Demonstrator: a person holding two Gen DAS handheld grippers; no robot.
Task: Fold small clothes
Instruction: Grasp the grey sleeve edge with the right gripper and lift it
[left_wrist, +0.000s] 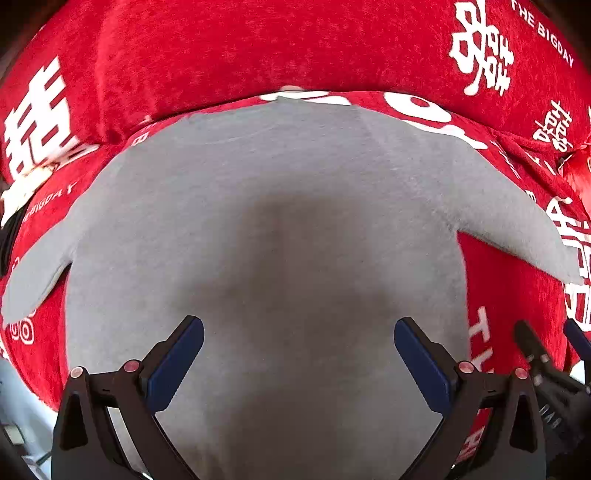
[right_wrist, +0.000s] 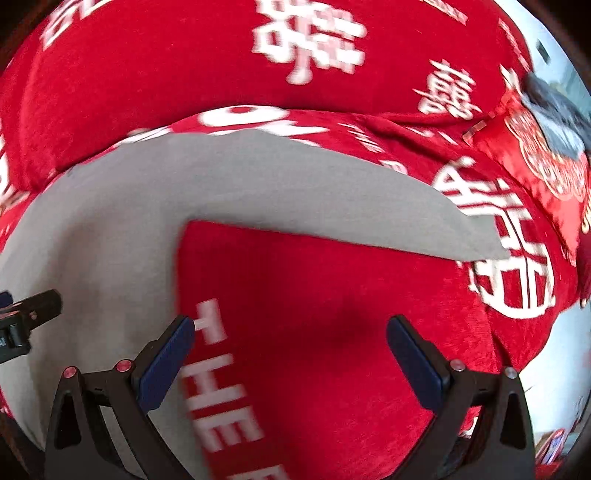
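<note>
A small grey long-sleeved shirt of soft, fuzzy knit lay flat across the middle of the left wrist view, sleeves tapering out to the lower left and right edges. Under it was a plush red cloth with white lettering and characters, kind of velvety looking. The left gripper hung over the shirt's body with its blue-padded fingers spread wide, nothing between them. In the right wrist view the right gripper was spread apart too, over bare red cloth just beside the shirt's side edge, below one sleeve.
</note>
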